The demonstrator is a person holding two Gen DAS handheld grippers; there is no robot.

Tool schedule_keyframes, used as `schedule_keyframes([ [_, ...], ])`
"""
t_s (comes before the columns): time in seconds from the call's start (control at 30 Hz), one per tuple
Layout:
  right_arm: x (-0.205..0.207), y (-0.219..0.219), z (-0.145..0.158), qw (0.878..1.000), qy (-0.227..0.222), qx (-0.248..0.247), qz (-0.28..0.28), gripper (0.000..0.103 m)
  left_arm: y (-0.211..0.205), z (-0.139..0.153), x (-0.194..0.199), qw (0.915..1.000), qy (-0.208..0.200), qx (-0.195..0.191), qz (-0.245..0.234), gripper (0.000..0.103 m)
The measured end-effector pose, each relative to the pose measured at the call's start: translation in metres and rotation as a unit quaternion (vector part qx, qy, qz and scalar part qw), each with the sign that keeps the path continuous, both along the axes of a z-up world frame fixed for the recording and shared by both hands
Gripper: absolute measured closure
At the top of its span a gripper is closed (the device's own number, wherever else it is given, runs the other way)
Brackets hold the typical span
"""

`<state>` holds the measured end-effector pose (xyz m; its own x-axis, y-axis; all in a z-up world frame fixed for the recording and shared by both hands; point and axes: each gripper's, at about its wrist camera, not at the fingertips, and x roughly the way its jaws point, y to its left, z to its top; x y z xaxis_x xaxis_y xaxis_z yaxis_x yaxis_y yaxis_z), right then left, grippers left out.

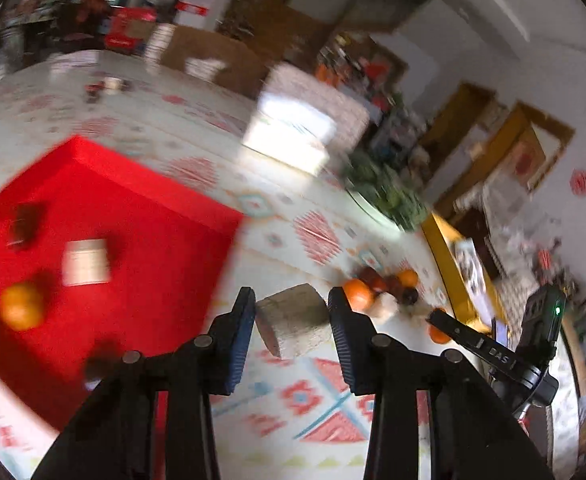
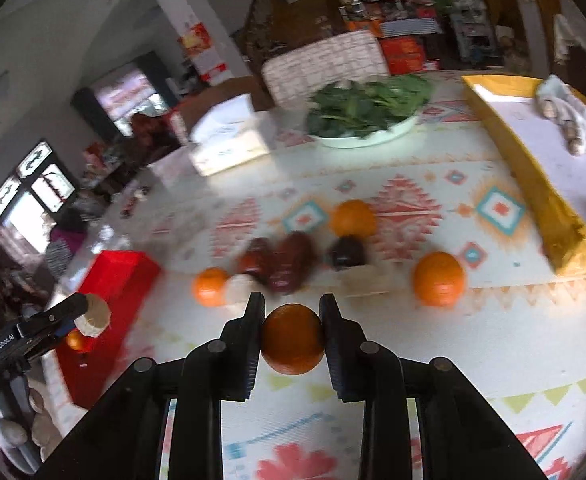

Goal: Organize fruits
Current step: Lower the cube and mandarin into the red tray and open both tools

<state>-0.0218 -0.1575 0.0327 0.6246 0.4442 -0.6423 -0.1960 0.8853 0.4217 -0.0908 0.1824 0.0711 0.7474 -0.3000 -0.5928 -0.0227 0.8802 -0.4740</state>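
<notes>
Black gripper fingers fill the foreground of both views. Between the left gripper (image 1: 291,322) fingers sits a pale, rough, drum-shaped piece (image 1: 295,322), clamped and lifted clear of the patterned tablecloth (image 1: 321,400). Just to its left lies a red box (image 1: 141,216), already holding an orange (image 1: 21,306), a white card and some dark items too blurred to name. The right gripper (image 2: 291,334) is closed on another orange (image 2: 291,340), raised above the cloth. Left on the table beyond are three more oranges (image 2: 438,279), several dark reddish fruits (image 2: 289,262) and a pale round one (image 2: 241,286). A bowl of greens (image 2: 367,110) and a yellow tray (image 2: 529,160) stand further back. Sorting looks early: most fruit still waits outside the box.
</notes>
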Motion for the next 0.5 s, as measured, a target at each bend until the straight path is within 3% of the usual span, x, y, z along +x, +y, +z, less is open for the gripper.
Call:
schedule_keyframes([
  [0.13,-0.009,0.033,0.015,0.999,-0.003,0.016,0.039,0.072,0.060,-0.003,-0.029,0.9978,0.004,-0.010,0.066,0.066],
  [0.3,-0.014,0.103,0.031,0.995,-0.009,0.009,0.104,0.072,0.123,-0.012,-0.053,0.9874,0.013,0.008,0.158,0.066],
  [0.5,-0.017,0.199,0.034,0.983,-0.010,-0.014,0.184,0.072,0.148,-0.029,-0.059,0.9851,0.029,0.001,0.169,0.066],
])
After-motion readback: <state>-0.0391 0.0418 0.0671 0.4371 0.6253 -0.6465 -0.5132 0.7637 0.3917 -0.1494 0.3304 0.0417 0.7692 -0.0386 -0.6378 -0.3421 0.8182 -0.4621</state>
